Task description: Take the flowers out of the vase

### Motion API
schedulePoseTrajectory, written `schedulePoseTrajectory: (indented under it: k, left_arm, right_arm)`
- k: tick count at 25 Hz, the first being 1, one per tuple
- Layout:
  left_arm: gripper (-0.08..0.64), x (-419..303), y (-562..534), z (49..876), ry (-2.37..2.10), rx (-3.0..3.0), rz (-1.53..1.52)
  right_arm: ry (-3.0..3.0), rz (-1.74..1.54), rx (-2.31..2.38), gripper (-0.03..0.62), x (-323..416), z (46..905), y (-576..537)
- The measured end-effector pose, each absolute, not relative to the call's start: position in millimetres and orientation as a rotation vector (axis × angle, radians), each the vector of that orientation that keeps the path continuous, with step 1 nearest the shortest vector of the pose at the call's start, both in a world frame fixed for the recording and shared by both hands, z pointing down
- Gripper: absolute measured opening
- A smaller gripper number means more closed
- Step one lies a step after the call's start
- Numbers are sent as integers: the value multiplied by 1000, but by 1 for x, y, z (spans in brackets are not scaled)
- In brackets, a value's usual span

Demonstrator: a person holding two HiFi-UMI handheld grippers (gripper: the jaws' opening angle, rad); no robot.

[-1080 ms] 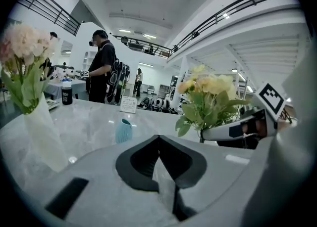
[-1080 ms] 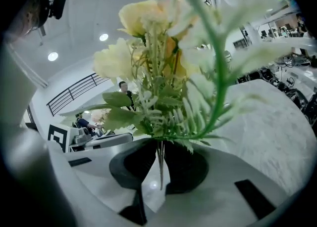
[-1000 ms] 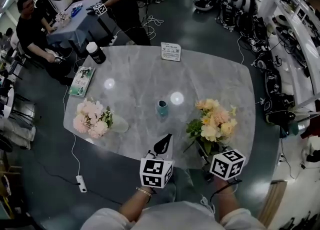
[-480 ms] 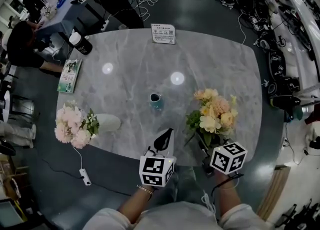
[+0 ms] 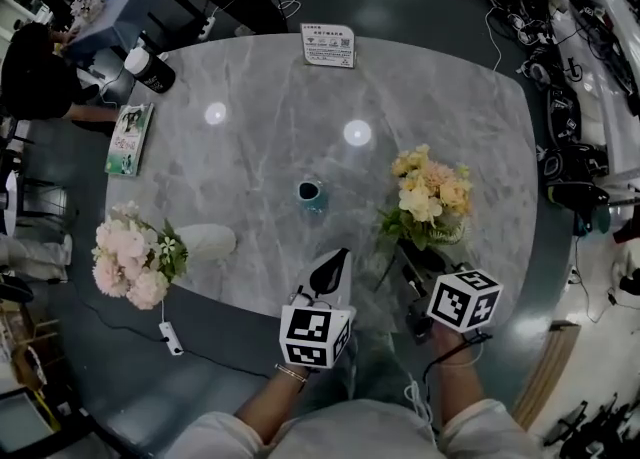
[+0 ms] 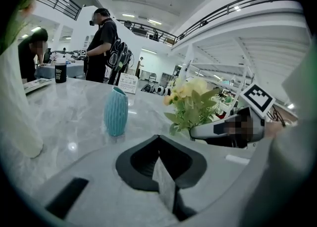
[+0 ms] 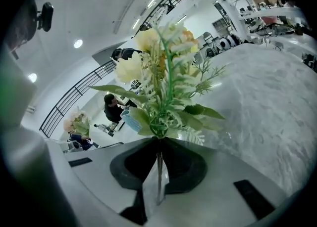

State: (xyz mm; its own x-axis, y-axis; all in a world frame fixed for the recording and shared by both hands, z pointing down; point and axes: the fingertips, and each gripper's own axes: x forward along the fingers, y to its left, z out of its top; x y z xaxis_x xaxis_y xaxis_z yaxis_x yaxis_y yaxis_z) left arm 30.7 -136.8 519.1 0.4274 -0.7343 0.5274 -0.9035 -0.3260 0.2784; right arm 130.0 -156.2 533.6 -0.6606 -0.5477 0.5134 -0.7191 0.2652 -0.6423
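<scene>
A small teal vase (image 5: 311, 194) (image 6: 116, 111) stands empty and upright mid-table. My right gripper (image 5: 412, 269) (image 7: 158, 171) is shut on the thin stems of a yellow-and-peach bouquet (image 5: 428, 192) (image 7: 158, 58), its jaws closing tighter on them. The blooms lean out over the tabletop to the right of the vase. My left gripper (image 5: 330, 272) (image 6: 161, 171) is shut with nothing in it, at the table's near edge, in front of the vase. In the left gripper view the bouquet (image 6: 195, 102) and the right gripper (image 6: 218, 129) show to the right.
A pink bouquet (image 5: 130, 257) with a white base (image 5: 205, 240) lies at the table's left edge. A black bottle (image 5: 150, 69), a booklet (image 5: 128, 137) and a sign card (image 5: 328, 45) are on the far side. People stand and sit beyond the far left corner.
The yellow bouquet in my right gripper has sunk toward the tabletop and reaches farther from me. Both grippers have come lower. The head view has shifted.
</scene>
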Motion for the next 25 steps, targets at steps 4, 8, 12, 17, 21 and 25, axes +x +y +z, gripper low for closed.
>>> schedulePoseTrajectory:
  k: [4,8,12,17,21,25]
  left_arm:
    - [9,26,-143,530,-1369,2135,426]
    - [9,23,-151,540,-1358,2127,433]
    - [9,25,-155,546,-1351,2121,440]
    - [9,25,-155,555,-1342,2113,452]
    - [9,26,-156,559,-1338,2109,455]
    - [9,27,-156,561,-1331,2108,461]
  right_arm:
    - [-2332,1388,1184,35,127,543,-163]
    - [-2314,1432,1192,35,125,554,-168]
    - [-2303,1462,1201,35,127,560,-172]
    - [-2293,1483,1204,35,126,568,-174]
    - [-2285,1500,1210,35,126,572,-176]
    - [-2273,1511,1214,37,127,575,-177]
